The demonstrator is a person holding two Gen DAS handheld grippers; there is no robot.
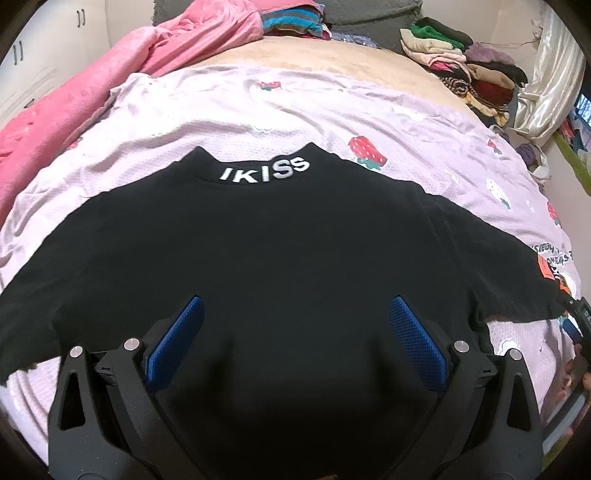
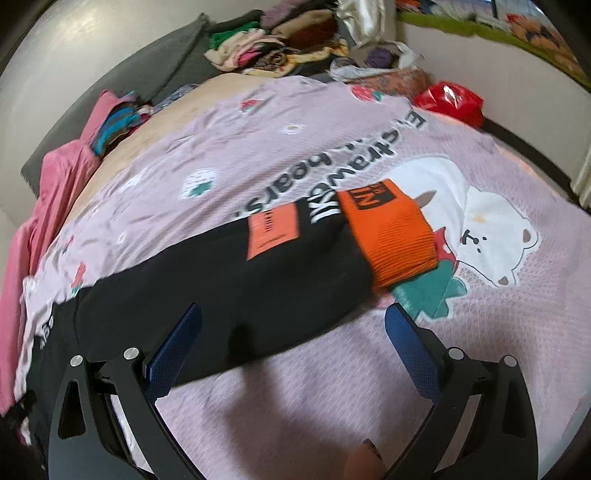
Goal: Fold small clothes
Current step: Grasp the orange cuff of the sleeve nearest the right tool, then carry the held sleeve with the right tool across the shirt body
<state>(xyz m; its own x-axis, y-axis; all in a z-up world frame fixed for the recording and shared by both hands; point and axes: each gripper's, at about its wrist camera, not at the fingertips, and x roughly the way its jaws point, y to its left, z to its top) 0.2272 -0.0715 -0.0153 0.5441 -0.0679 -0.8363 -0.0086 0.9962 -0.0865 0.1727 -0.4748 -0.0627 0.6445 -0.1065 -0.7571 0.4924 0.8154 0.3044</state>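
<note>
A black top [image 1: 258, 251] with white "IKISS" letters on its collar [image 1: 264, 172] lies spread flat on a lilac sheet [image 1: 221, 107], sleeves out to both sides. My left gripper [image 1: 295, 306] is open and empty, hovering over the middle of the body. In the right wrist view, the top's right sleeve [image 2: 221, 291] runs to an orange cuff [image 2: 391, 236] with an orange patch [image 2: 273, 230] beside it. My right gripper [image 2: 293, 314] is open and empty above the sleeve, its left pad over the black cloth. The right gripper's tip shows in the left wrist view [image 1: 580, 314].
A pink blanket [image 1: 92, 92] lies along the left of the bed. Piles of folded clothes [image 1: 469, 70] sit at the far right corner, and striped ones [image 1: 291, 20] at the head. A red bag [image 2: 450, 101] lies at the bed's far edge. The sheet bears a bear print [image 2: 480, 229].
</note>
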